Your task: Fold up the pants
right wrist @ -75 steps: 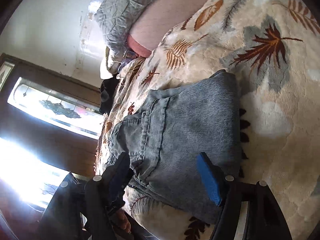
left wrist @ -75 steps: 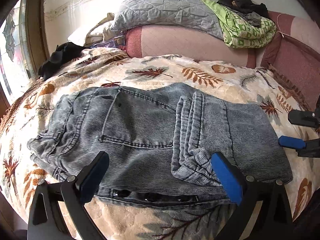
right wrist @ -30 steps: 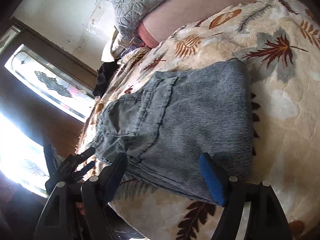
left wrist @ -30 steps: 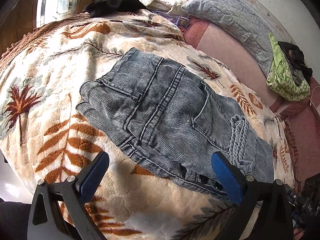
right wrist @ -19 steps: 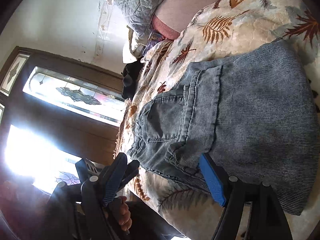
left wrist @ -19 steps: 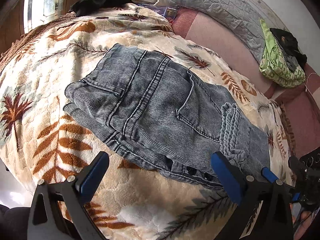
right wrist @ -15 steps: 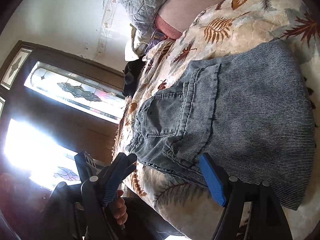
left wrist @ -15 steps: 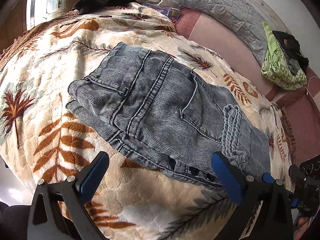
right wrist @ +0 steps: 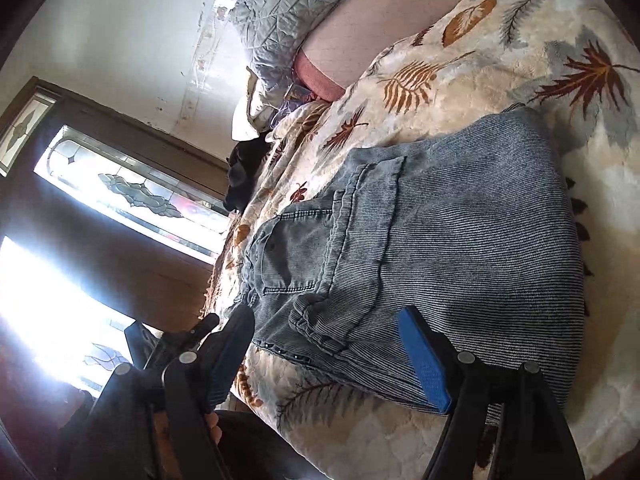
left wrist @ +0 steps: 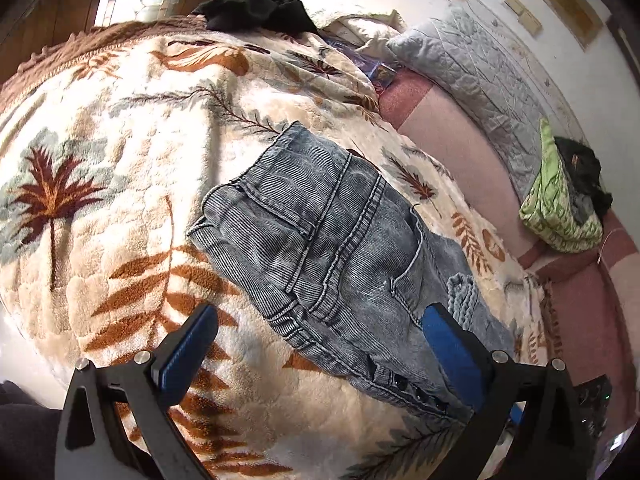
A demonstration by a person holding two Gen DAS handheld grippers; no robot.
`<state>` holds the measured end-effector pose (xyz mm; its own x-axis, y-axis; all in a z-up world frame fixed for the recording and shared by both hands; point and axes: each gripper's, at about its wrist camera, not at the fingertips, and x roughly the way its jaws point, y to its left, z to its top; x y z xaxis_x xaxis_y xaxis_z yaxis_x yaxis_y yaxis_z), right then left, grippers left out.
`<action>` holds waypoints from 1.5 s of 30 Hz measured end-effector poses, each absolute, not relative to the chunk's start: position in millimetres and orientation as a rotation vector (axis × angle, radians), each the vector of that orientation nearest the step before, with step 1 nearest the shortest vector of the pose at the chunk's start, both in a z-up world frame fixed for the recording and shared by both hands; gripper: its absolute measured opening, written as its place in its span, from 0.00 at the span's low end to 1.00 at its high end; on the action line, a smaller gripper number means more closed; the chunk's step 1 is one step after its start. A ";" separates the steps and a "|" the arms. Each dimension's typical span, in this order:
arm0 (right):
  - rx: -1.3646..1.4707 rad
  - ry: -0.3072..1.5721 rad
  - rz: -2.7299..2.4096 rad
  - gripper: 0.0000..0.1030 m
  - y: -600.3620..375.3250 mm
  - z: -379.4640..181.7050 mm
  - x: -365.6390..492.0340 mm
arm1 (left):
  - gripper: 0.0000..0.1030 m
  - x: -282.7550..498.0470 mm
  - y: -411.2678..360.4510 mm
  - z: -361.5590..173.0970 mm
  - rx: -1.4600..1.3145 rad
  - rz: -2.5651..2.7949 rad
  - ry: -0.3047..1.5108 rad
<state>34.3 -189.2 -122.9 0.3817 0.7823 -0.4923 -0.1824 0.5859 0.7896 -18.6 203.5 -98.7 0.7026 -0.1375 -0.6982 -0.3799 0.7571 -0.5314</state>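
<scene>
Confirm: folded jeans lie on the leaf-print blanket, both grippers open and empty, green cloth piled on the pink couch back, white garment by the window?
One error: the garment by the window is black, not white, as the left wrist view shows. The rest holds: jeans folded on the blanket, left gripper and right gripper open and empty, green cloth there.

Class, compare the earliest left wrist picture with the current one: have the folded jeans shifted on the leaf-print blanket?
Cannot tell. The folded jeans keep the same shape on the leaf-print blanket; the camera swung round, so no leaf beside them can be matched.
</scene>
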 end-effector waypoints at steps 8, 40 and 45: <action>0.675 0.988 0.710 0.75 -180.3 -121.7 32.6 | 0.99 -15.3 240.0 -127.1 -1.060 0.037 0.767; 0.261 1.114 0.808 0.75 -57.1 -55.5 105.2 | 0.21 7.7 265.7 -155.2 -1.137 0.083 0.768; 0.075 1.165 0.857 0.75 27.6 -37.7 154.6 | 0.23 6.7 268.8 -159.2 -1.159 0.068 0.766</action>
